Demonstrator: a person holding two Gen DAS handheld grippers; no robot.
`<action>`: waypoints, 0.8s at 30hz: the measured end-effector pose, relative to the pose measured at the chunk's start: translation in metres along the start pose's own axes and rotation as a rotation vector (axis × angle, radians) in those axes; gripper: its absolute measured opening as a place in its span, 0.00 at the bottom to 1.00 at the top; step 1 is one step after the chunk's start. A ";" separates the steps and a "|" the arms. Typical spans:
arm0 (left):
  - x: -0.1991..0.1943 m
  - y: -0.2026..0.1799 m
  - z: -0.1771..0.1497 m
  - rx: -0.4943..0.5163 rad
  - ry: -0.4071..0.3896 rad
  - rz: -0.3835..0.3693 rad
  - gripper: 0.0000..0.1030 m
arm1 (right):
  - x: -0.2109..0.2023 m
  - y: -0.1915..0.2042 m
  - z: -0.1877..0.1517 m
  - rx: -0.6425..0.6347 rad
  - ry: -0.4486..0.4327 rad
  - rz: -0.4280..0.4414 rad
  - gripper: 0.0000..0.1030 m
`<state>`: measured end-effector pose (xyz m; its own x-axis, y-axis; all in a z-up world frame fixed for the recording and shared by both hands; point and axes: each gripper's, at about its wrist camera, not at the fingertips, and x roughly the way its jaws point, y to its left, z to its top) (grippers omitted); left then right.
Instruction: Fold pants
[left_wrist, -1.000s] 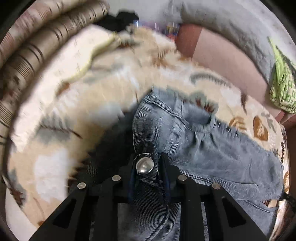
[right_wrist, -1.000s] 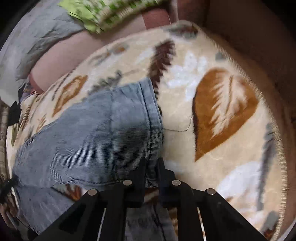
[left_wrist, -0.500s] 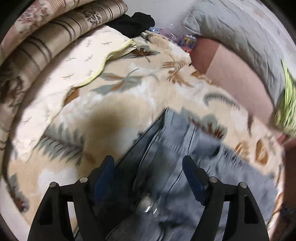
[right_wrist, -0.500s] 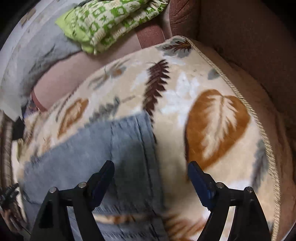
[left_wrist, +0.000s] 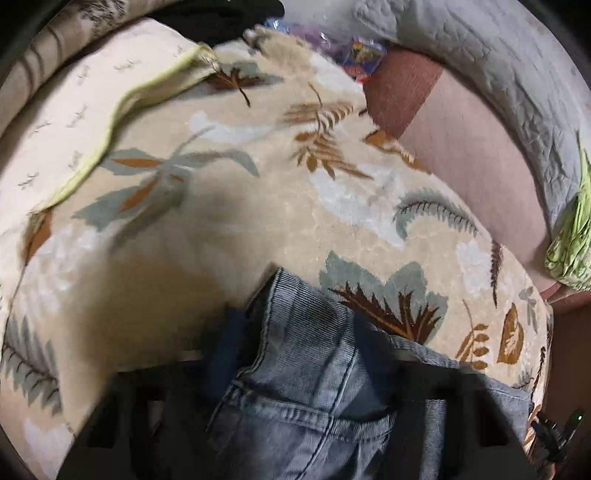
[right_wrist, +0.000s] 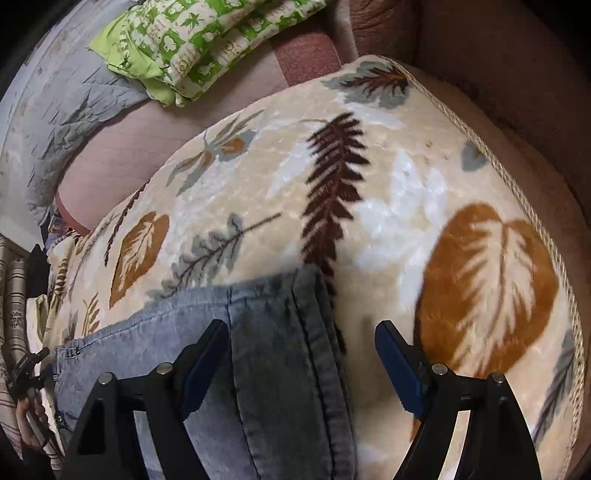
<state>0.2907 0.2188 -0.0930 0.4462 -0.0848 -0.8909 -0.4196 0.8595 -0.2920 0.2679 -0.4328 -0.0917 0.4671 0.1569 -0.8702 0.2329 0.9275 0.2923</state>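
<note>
**Currently: jeans flat on blanket, both grippers over them**

A cream leaf-print blanket (right_wrist: 388, 206) is seen covering the bed surface in both views; a corded trim runs along its edge in the right wrist view. A grey quilted cover (left_wrist: 491, 66) is seen along the far side, with a green-and-white patterned cloth (right_wrist: 207, 40) lying on it. Grey-blue jeans (left_wrist: 314, 362) are laid on the blanket at the near side, a stitched pocket and seams visible in the left wrist view; a hemmed leg end (right_wrist: 280, 350) is seen in the right wrist view.

The left gripper (left_wrist: 306, 362) is motion-blurred. Its jaws are closing, with jeans fabric between them; whether the pads already press the cloth cannot be told.

The right gripper (right_wrist: 301, 362) is held wide apart, straddling the hem from above. Nothing is gripped; the blue pads (right_wrist: 397, 365) are seen clear of the fabric.
</note>
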 end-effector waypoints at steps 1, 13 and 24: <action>0.007 0.000 0.001 -0.009 0.027 0.006 0.34 | 0.002 0.002 0.004 0.001 -0.002 0.000 0.81; 0.014 -0.015 0.004 0.100 0.028 0.078 0.02 | 0.036 0.019 0.023 -0.024 0.085 -0.038 0.23; -0.063 -0.016 0.003 0.094 -0.114 -0.031 0.02 | -0.022 0.029 0.031 -0.043 -0.039 0.001 0.22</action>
<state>0.2718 0.2121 -0.0314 0.5467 -0.0584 -0.8353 -0.3313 0.9010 -0.2799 0.2907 -0.4202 -0.0514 0.5005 0.1452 -0.8535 0.1964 0.9411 0.2753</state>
